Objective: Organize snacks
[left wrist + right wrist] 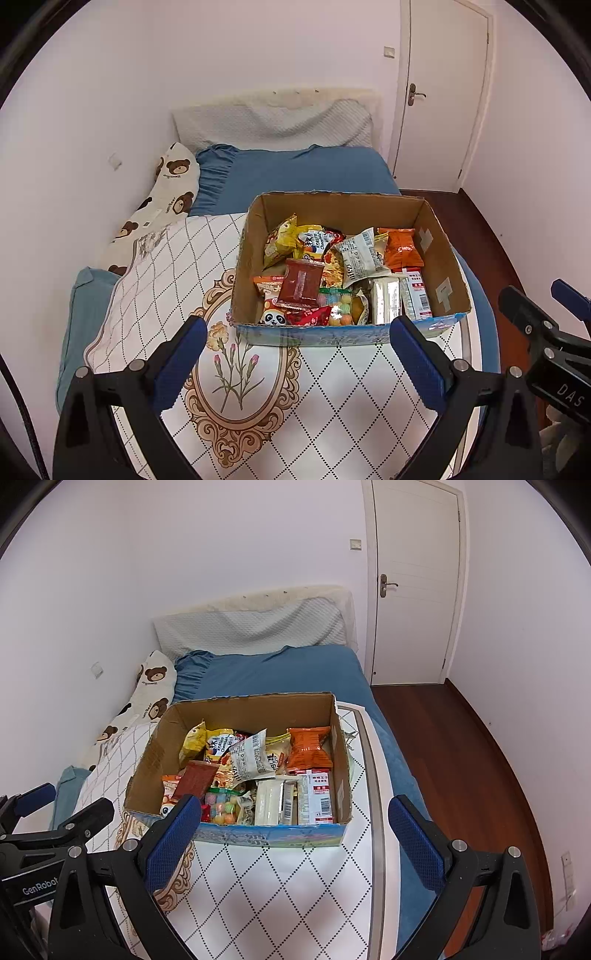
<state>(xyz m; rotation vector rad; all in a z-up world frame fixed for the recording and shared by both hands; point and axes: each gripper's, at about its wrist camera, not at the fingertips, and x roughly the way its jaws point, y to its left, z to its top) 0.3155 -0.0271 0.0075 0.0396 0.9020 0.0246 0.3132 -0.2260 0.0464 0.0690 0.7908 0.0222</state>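
Observation:
A cardboard box stands on a white patterned mat on the bed. Several snack packets fill it, among them an orange bag, a dark red packet, a yellow bag and a white wrapper. My left gripper hovers open in front of the box's near wall, holding nothing. My right gripper is open too, just before the box's near right corner. Each gripper shows at the edge of the other's view.
The bed has a blue sheet, a teddy-bear pillow along the left wall and a white padded headboard. A shut white door and dark wood floor lie to the right.

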